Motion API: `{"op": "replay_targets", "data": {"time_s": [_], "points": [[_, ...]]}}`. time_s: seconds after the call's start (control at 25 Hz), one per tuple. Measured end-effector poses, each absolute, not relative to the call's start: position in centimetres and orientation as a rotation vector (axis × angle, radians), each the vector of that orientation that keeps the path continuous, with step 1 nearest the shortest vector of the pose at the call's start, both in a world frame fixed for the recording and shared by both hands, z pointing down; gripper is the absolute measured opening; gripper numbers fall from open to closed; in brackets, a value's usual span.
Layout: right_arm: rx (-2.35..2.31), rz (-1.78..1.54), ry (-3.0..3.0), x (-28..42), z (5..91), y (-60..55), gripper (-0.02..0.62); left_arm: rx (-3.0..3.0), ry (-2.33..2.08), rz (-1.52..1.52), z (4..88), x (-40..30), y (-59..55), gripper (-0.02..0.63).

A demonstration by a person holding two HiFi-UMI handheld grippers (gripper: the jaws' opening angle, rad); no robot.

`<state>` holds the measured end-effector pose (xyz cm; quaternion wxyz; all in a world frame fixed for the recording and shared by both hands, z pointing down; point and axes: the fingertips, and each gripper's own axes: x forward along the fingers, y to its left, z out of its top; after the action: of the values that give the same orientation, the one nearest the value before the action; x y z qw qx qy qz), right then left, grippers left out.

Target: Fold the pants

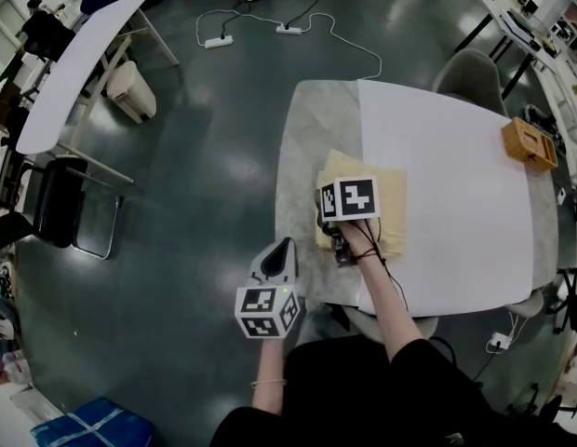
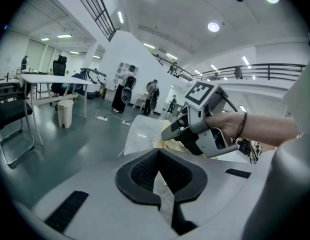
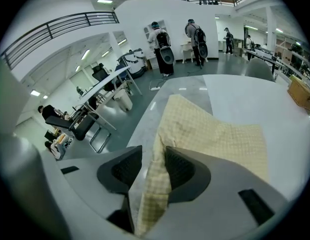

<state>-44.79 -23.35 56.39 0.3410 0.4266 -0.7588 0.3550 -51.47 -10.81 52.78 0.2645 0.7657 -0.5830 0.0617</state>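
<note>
The pants (image 1: 389, 208), a pale yellow checked cloth, lie folded in a rough rectangle near the front left of the table (image 1: 456, 156). My right gripper (image 1: 342, 250) points steeply down at their near edge. In the right gripper view a raised fold of the pants (image 3: 220, 139) stands between the jaws of that gripper (image 3: 154, 154); the cloth leans on the right pad with a gap at the left pad, so the jaws are open. My left gripper (image 1: 287, 246) hangs off the table's left front corner, its jaws (image 2: 158, 151) shut and empty, looking at the right gripper (image 2: 170, 130).
A wooden box (image 1: 529, 143) sits at the table's far right edge and a grey chair (image 1: 470, 77) stands behind the table. On the floor to the left are a long white table (image 1: 79, 63), a black chair (image 1: 56, 203) and a bin (image 1: 132, 91).
</note>
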Motion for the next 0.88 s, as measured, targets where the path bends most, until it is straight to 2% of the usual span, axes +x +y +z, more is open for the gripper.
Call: {"op": "replay_targets", "data": {"time_s": [0.4, 0.88], "points": [[1.177, 0.857, -2.058, -45.6, 54.8, -23.8, 0.209, 2.079, -1.576, 0.164, 52.4, -51.7, -10.8, 0.008], [1.168, 0.918, -2.292, -43.6, 50.8, -23.0, 0.219, 2.124, -1.582, 0.184, 50.7, -50.8, -11.0, 0.008]]}}
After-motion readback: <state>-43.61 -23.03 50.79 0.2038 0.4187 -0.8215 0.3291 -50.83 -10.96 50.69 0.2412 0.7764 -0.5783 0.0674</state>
